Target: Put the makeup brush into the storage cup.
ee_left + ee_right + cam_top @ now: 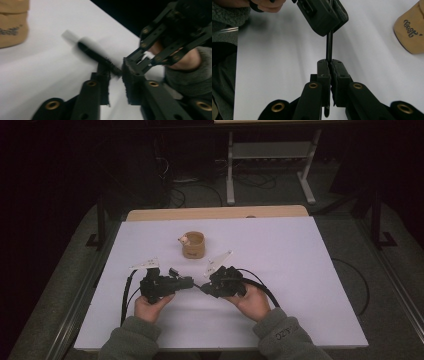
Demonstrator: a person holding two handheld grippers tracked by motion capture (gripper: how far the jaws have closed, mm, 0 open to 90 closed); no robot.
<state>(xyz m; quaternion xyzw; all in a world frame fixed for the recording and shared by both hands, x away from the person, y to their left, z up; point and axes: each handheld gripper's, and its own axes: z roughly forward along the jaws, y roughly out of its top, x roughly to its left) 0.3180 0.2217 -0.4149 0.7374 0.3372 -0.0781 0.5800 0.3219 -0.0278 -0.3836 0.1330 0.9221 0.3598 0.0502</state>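
The right gripper (330,66) is clamping one end of a thin black pen (329,47). The left gripper (115,75) is pinching its far end, beside the white cap (70,36). The pen's long axis is running level between the two, equally near both. One pen, one tan cup (193,244) beyond.

Both forearms are wearing grey-green fleece sleeves, the right cuff (278,332) showing small dark lettering. Each hand is carrying a matte black two-jaw gripper, left (189,281) and right (203,289), built of linked bars with brass-coloured rivets. Each is topped by a pale grey three-cornered plate (218,261) and trailing a black cable (262,289).
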